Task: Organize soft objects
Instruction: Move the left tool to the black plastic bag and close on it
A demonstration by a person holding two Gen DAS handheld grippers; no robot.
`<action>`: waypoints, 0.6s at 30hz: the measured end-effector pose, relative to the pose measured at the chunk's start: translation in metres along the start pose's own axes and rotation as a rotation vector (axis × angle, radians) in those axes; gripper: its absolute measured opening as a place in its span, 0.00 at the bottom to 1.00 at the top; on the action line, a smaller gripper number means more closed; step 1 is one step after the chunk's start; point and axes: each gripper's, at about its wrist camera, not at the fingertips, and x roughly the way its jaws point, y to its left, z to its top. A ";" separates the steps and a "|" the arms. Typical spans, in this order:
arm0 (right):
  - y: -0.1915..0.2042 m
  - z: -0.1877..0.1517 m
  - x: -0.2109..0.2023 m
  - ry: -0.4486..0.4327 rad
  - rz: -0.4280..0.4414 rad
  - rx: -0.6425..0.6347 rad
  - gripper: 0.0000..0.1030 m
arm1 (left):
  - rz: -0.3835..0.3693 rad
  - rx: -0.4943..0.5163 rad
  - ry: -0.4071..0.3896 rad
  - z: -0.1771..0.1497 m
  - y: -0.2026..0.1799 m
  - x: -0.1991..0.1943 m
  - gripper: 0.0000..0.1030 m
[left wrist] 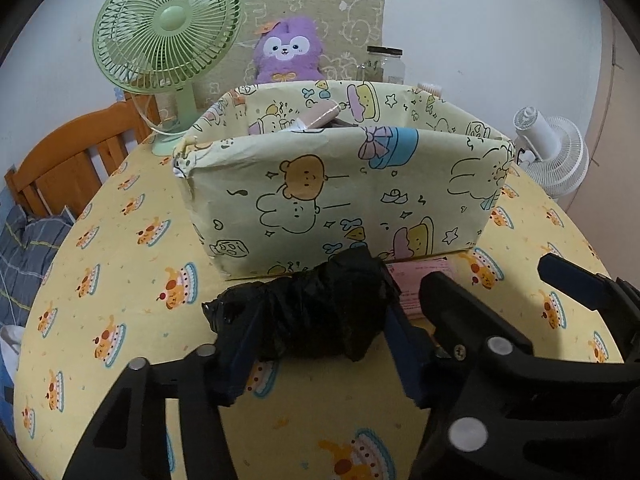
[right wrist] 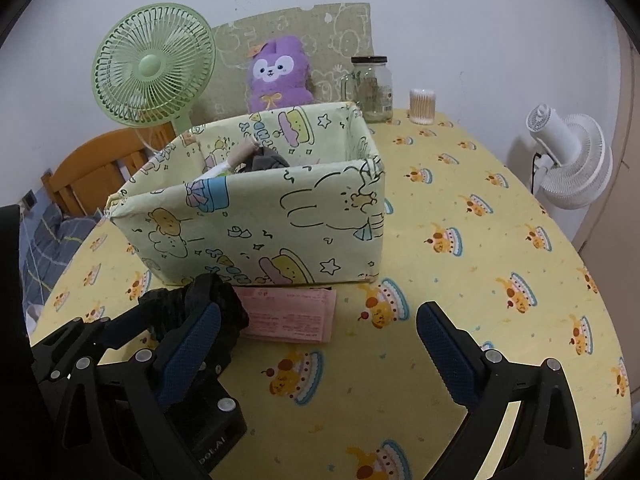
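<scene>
— What have you got there?

— A black cloth bundle (left wrist: 320, 304), crumpled and limp, light I'd guess. My left claw (left wrist: 316, 344) is clamped on its middle, just in front of the box (left wrist: 340, 192), above the tablecloth (left wrist: 120, 280).

— Will it slip?

— Doubt it; soft stuff squashes between the pads. Loose ends may dangle and catch the box rim, though.

— And your other claw?

— My right claw (right wrist: 320, 344) hangs spread wide, empty, beside the pink paper (right wrist: 292, 316). Whether the bundle touches the paper, I can't tell.
</scene>
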 end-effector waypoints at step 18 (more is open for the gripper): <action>0.026 0.005 0.012 0.051 0.089 -0.114 0.83 | 0.054 -0.026 0.027 -0.006 0.023 -0.006 0.39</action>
